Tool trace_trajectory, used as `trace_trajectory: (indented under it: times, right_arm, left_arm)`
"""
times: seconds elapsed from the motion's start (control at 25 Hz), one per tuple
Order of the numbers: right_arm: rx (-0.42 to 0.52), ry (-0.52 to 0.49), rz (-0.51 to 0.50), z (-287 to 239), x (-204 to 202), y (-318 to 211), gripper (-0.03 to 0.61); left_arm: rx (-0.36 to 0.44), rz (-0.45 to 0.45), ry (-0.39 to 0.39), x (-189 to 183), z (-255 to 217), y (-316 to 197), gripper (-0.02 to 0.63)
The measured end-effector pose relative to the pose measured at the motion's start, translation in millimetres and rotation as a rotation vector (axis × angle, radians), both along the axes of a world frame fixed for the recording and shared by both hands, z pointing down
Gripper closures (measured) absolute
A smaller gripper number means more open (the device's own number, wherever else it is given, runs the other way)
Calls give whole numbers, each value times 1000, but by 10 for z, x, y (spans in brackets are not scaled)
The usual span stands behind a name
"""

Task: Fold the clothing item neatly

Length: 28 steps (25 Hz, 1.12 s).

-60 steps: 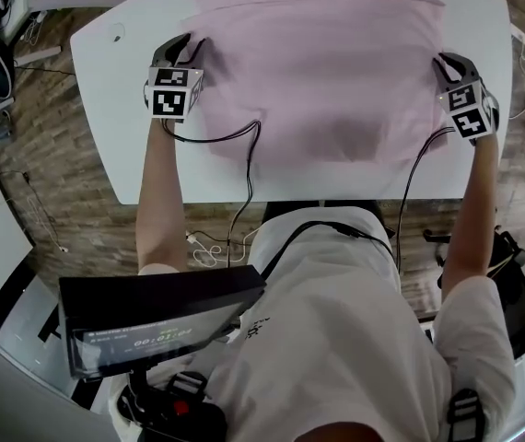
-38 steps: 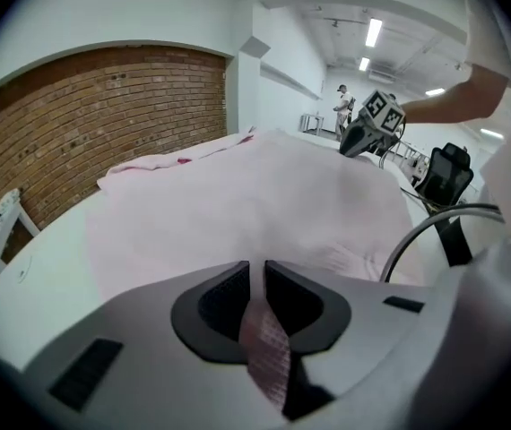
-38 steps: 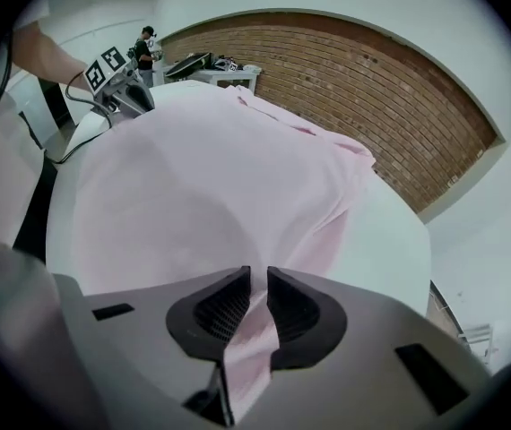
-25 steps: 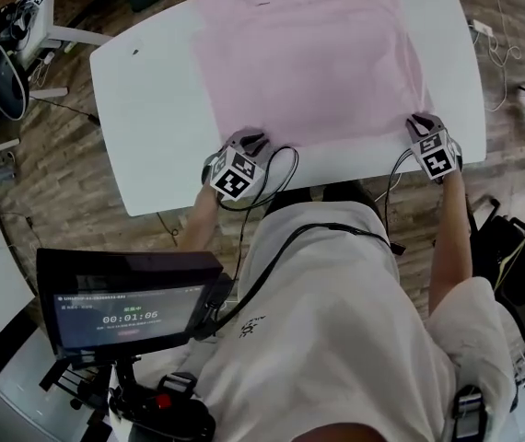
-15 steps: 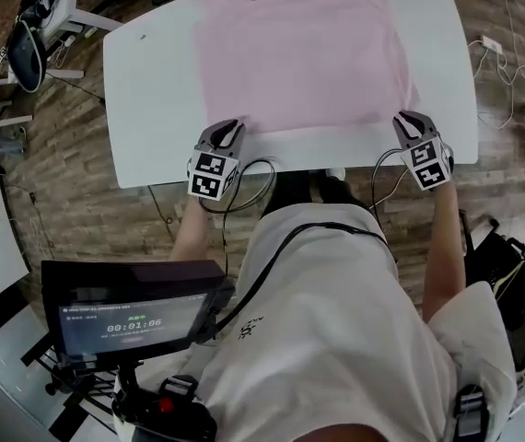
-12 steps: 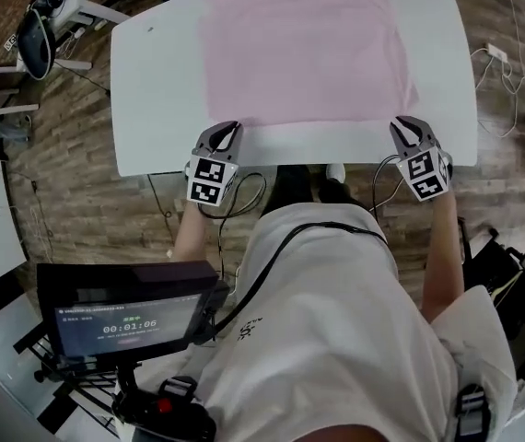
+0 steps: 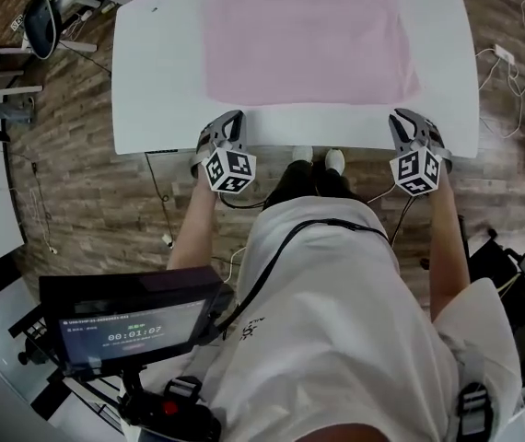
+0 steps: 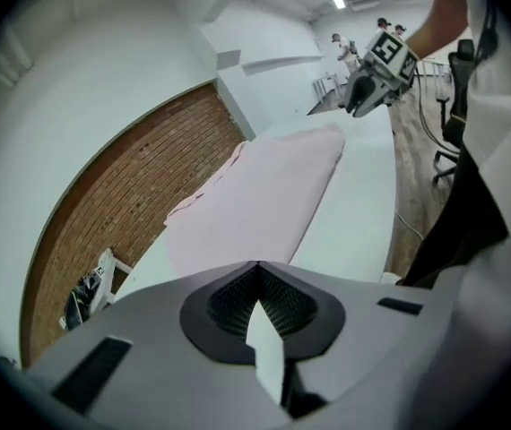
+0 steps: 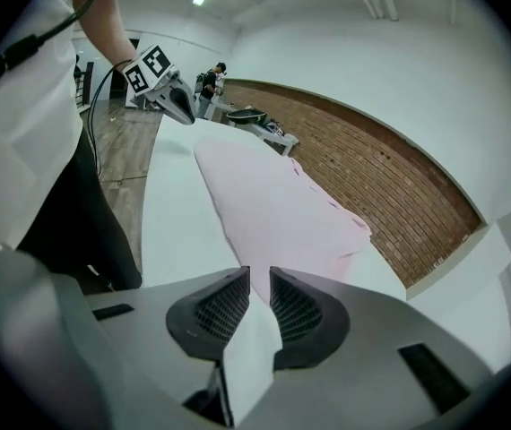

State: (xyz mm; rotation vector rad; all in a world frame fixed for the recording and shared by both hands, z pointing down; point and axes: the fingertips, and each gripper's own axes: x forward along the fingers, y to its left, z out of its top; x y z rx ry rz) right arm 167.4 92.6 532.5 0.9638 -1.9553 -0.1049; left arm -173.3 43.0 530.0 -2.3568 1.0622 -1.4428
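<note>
While empty, left gripper (image 8: 257, 269) newly shut.

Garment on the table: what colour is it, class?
The garment is plain pale pink, clearest in the head view.

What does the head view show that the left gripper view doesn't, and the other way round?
Only the head view shows the screen with its timer and the person's shoes. Only the left gripper view shows the brick wall and the ceiling lights. Both show the pink clothing lying flat on the white table, and the right tongs near the table's edge.
</note>
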Motion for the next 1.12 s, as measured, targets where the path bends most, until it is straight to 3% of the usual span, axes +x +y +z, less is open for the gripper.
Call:
trace_trajectory:
  times: [0.12,0.28,0.36,0.64,0.84,1.12]
  right_arm:
    - [-29,59,-22,154,29,-49,514]
    - [-74,128,-41,385,1,-190,445]
    - [-79,175,-58,469,-33,-229,440]
    - [-100,287,-87,580,-90,-324,439]
    - [-105,339,-109,609,-108,-320,440]
    - [-101,382,-111,631,-64,-411,440]
  left_arm:
    - [-7,76,-65,70,203,-90,609]
    - [-72,173,-129,146,480,-238,473]
    - [-87,204,-166,146,574,-280,457]
    - [-49,361,-292,128,578,-255,457]
    - [-54,349,-382,-160,644,-244,457]
    - [-5,432,-477,-99,709,-256,457]
